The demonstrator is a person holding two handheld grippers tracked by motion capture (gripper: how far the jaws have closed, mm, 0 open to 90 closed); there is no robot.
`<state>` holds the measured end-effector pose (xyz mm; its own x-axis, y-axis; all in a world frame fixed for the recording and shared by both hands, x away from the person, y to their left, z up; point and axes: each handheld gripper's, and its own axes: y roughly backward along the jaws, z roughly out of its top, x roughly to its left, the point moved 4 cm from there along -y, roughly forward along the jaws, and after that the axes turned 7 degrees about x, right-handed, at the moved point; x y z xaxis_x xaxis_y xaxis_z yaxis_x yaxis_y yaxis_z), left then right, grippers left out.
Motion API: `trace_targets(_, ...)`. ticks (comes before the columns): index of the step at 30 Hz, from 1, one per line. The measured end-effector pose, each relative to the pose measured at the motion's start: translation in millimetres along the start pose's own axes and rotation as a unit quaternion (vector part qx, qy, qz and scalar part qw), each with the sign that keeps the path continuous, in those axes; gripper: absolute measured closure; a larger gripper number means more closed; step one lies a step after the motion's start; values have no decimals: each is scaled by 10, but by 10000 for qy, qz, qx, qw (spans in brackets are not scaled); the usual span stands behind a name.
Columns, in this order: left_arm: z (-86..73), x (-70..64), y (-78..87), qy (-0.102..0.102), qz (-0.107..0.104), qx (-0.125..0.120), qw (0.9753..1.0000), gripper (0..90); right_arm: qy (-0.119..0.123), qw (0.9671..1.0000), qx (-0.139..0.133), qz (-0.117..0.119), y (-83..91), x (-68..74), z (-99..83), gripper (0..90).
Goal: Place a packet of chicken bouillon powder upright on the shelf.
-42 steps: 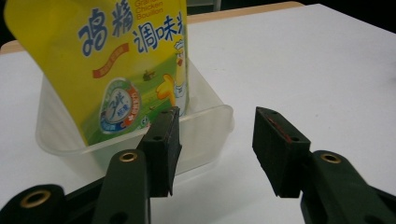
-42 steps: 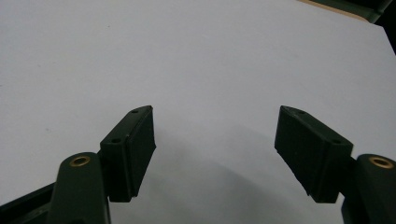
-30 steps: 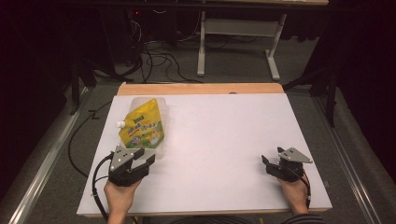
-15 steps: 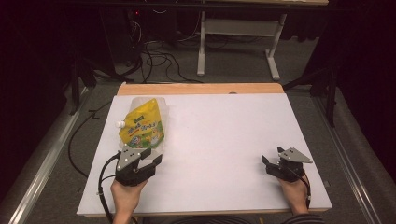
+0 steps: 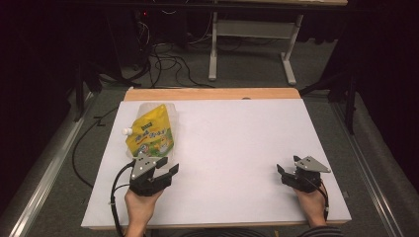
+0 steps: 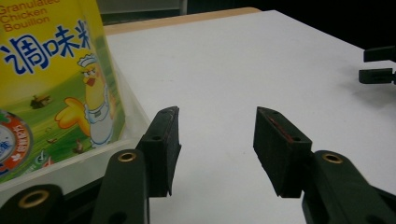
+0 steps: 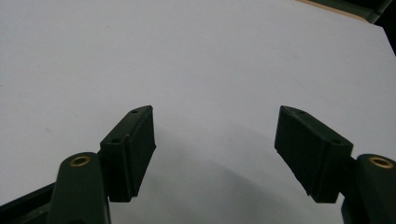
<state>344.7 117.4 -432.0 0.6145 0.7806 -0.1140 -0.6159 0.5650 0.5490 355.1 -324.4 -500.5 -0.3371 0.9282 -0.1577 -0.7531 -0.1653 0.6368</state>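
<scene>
1. Step in hand, as judged: left gripper [image 5: 159, 170] approaching the chicken bouillon pouch [image 5: 150, 132]; jaws released, gaping wide, nothing between them; in the left gripper view the pouch stands just beside the left-hand jaw, at about 10 o'clock from the gap, not inside it.
2. Advice: swing the gripper toward 10 o'clock so the gap centres on the pouch's near bottom edge; advance low over the desk [image 5: 237, 148]; close on the flat sealed border rather than the bulging middle, since soft film is likely to slip or buckle.
3. Right gripper [image 5: 289, 174]: jaws released and wide apart over bare white surface, holding nothing; at the desk's 4 o'clock, well apart from the pouch; best kept idle and out of the way.
4. Pouch, location: desk's 10 o'clock, lying flat inside or on a clear plastic container [image 6: 122, 140]; which of the two cannot be told.
5. Pouch, appearance: yellow and green; white spout cap [image 5: 127, 132] at its left; printed "Granulated Chicken Bouillon", Chinese characters, cartoon chick in chef's hat [image 6: 95, 105].
</scene>
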Motion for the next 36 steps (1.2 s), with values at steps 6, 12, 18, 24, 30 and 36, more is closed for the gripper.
trace_targets(6, 9, -50, -60, -40, -60, 36, 10000, 509, -10, 10000, 5, 0, 1, 1, -1, 295)
trace_targets(12, 14, -104, -123, -79, -123, 73, 9999, 509, -16, 10000, 3, 3, 1, 1, -1, 295)
trace_targets(18, 26, -163, -203, -122, -175, 108, 9997, 508, -11, 10000, 3, 0, 1, 1, -1, 295)
trace_targets(24, 23, -230, -321, -203, -173, 184, 9995, 507, -8, 10000, 2, -3, 1, 1, -1, 295)
trace_targets(30, 2, -285, -453, -271, -172, 269, 9991, 505, -8, 10000, 3, -3, 2, 1, -1, 295)
trace_targets(36, -22, -319, -574, -281, -171, 324, 9989, 504, -6, 10000, 0, 3, 2, 2, -1, 295)
